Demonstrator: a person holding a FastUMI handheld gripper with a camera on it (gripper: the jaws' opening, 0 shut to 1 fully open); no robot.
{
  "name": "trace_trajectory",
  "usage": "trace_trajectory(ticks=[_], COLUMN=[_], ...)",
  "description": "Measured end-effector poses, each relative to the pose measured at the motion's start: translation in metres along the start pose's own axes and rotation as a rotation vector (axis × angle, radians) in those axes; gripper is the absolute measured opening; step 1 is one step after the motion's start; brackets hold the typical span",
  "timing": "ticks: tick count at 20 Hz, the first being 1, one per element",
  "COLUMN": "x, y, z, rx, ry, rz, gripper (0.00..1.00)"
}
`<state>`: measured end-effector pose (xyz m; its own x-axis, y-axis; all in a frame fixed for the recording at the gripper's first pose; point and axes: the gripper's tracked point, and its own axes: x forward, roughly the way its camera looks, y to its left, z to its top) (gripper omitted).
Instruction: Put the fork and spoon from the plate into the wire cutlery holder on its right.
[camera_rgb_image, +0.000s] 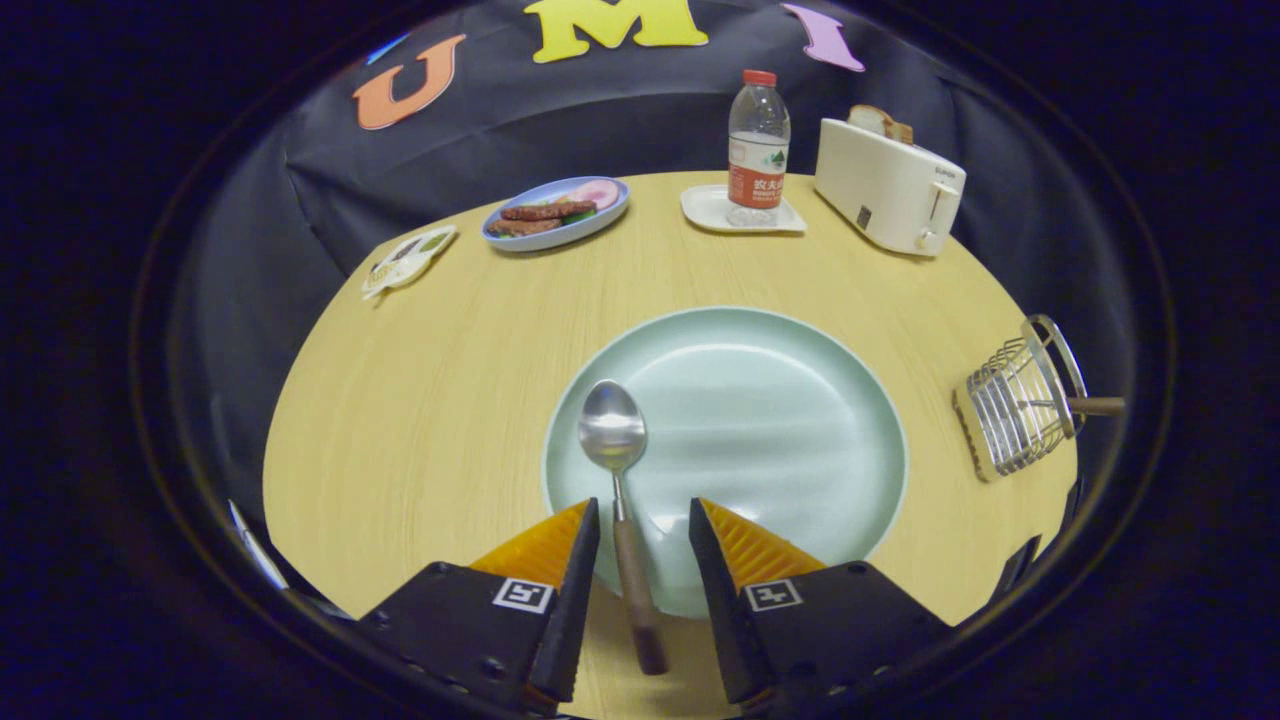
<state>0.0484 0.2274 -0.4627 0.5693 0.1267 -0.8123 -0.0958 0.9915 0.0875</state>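
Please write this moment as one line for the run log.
tongs: open, either side of spoon handle | spoon: on green plate | wire cutlery holder: right of plate, wooden handle sticking out | spoon not yet gripped

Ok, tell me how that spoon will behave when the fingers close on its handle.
The spoon looks rigid, so it shouldn't flex. Its round wooden handle may roll or twist in the open gripper. The shiny metal bowl on the plate probably outweighs the handle, so it could droop.
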Motion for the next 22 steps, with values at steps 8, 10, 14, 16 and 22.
trace_trajectory(ticks=[8,10,14,16,22], x=[0.004,0.003,-0.002,-0.010,-0.040], y=[0.008,0.006,0.003,-0.006,-0.032], z=[-0.009,-0.011,-0.012,-0.012,-0.004], rx=[-0.004,-0.014,-0.004,-0.002,-0.007], ry=[0.022,0.043,0.063,0.068,0.068], rz=[-0.025,-0.040,-0.036,-0.051,-0.040], gripper=[0.20,0.12,0.05,0.01,0.01])
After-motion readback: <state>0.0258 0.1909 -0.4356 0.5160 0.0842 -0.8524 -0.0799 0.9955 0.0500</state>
